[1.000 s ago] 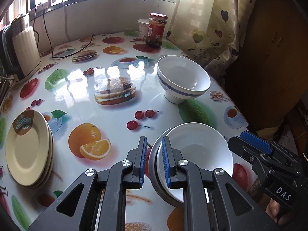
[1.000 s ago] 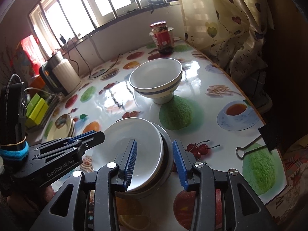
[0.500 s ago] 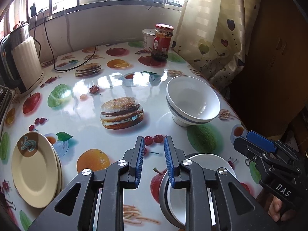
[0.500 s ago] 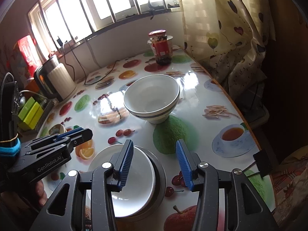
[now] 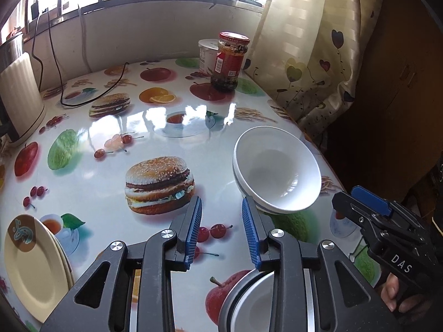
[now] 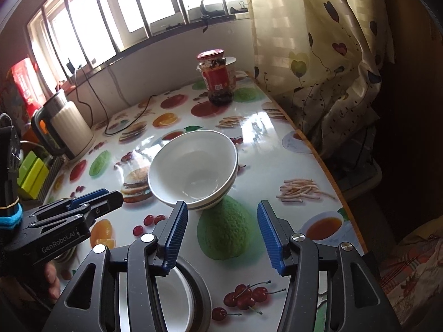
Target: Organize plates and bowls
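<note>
A white bowl with a blue stripe (image 5: 277,171) (image 6: 193,171) stands on the fruit-print table, just beyond both grippers. A grey plate with a white dish on it (image 5: 249,304) (image 6: 191,298) lies at the near edge, partly hidden under the gripper frames. A stack of cream plates (image 5: 33,268) rests at the far left. My left gripper (image 5: 221,207) (image 6: 102,196) has its jaws opening with nothing between them. My right gripper (image 6: 223,207) (image 5: 357,202) is also opening and empty, its tips just short of the striped bowl.
A red-lidded jar (image 5: 229,61) and a white tub (image 5: 207,55) stand at the back by the curtain (image 5: 318,55). A kettle (image 6: 66,130) with its black cable (image 5: 91,94) sits at the back left. The table's edge (image 6: 332,171) runs along the right.
Both grippers let go of the grey plate's rim, widened their jaws, and moved forward over it toward the striped bowl. The plate and dish stayed on the table.
</note>
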The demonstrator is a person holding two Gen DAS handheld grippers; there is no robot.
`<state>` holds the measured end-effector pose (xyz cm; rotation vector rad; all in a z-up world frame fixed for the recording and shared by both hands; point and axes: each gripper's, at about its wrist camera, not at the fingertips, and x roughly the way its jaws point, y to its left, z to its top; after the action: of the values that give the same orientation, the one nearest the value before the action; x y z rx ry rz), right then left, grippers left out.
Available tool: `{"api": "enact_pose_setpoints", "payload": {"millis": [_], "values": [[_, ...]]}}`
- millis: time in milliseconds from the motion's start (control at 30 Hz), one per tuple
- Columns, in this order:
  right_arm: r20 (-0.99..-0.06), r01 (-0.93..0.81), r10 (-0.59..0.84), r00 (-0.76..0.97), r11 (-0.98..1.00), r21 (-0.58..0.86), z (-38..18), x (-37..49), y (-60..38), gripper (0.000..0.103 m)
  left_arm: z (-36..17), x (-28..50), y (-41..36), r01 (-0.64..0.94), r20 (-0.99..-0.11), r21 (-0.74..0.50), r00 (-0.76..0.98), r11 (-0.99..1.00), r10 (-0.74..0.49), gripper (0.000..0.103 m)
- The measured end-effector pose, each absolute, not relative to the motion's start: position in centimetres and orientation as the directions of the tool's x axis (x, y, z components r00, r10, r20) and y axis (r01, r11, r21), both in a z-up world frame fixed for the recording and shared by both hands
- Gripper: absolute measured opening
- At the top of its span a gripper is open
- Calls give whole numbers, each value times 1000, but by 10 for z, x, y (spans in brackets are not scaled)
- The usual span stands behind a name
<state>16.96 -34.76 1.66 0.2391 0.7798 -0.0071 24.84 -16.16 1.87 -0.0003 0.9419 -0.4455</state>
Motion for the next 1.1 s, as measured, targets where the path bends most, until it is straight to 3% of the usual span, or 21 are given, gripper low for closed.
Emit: {"api": "enact_pose_setpoints", "payload": {"millis": [800, 1100], "values": [[-730, 75, 100, 676, 976, 204, -1, 231, -353, 52, 3, 283, -198, 388, -805, -185, 468, 903, -366, 32], [-740, 64, 104, 664, 979, 196, -9, 240, -349, 34, 0, 283, -203, 395, -805, -165, 475, 904, -355, 29]]}}
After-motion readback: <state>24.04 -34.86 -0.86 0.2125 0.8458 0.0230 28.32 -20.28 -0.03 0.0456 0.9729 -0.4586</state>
